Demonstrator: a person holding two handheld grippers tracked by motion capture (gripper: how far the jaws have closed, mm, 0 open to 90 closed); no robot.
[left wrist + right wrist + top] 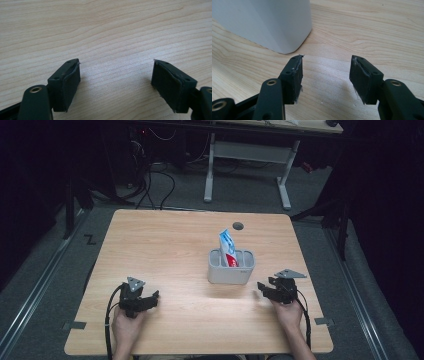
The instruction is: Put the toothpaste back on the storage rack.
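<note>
Two grippers low over table [165, 240]: left gripper [116, 75] fingers wide apart, empty; right gripper [325, 75] fingers parted, empty, near grey holder [267, 22].

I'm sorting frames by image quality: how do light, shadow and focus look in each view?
High view: the table is lit while the surroundings are near black, and the grey holder looks slightly soft. Left gripper view: sharp wood grain, soft shadows under the left hand-held gripper. Right gripper view: a pale glare patch on the wood by the right hand-held gripper; the holder's wall lacks detail.
</note>
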